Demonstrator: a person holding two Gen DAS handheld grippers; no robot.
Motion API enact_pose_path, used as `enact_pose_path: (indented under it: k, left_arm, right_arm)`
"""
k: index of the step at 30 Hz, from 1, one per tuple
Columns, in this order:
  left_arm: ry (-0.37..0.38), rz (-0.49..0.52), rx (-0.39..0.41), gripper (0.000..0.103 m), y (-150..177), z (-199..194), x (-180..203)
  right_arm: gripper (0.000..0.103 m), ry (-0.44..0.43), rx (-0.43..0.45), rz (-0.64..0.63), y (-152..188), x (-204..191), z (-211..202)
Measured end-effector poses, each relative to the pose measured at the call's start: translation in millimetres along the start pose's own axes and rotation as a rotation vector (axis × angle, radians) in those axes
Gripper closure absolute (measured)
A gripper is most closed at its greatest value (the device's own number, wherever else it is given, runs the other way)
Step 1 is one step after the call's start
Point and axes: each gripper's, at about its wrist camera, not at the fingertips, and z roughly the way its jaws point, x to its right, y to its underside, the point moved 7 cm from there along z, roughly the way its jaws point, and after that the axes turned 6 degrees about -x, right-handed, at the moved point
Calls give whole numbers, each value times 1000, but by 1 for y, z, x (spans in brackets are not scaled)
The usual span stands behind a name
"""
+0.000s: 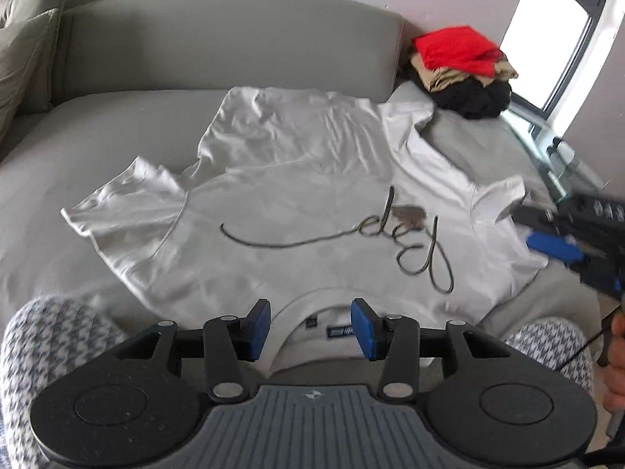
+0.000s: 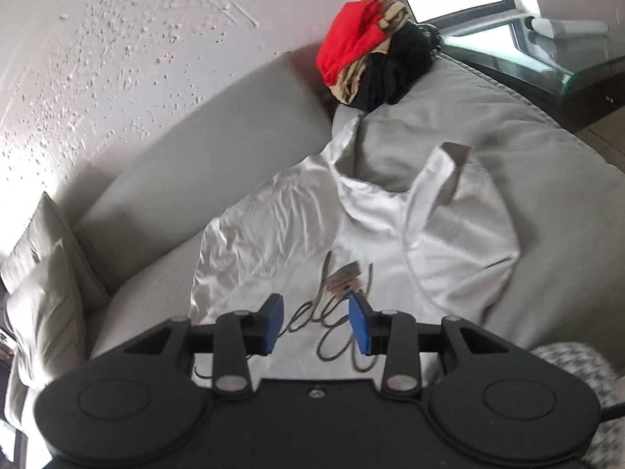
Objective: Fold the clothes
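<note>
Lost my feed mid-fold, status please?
Left tongs open over collar. Right tongs open, empty. White T-shirt spread on sofa, unfolded. Nothing in the way.

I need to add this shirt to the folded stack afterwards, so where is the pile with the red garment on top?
The pile sits at the sofa's far right corner in both wrist views, against the backrest near the window, beyond the white T-shirt.

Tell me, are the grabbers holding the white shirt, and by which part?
Nothing is held. The left hand-held gripper and right hand-held gripper both hang open above the white T-shirt.
</note>
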Motion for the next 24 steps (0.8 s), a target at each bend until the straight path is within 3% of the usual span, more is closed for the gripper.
enact_pose_path:
  k: [5,8,10,13,15,19,21,24]
  left_arm:
    - [-45,-40,-11,60,-7,14,-31]
    - [-93,-44,2,67,-19,21,-51]
    - [-95,-49,6,69,-28,25,-60]
    - [-98,-62,10,72,-40,23,-74]
    - [-92,-48,30,72,-52,15,-82]
    - [-45,8,113,72,-94,-8,-91]
    - [-26,47,166,68,-120,-18,-90]
    - [17,96,218,52,-159,-25,-87]
  right_arm:
    - [65,68,-62,-75,-5,16,19]
    - [83,115,-123,-156,-1,21,41]
    - [83,150,-163,-162,1,29,55]
    - [83,355,-152,-152,-3,56,66]
    - [82,403,-135,-129,-8,66,60]
    - [81,200,-74,-76,-34,35,34]
    - [69,65,-34,-39,-55,9,22]
    - [53,-71,22,1,-92,-25,15]
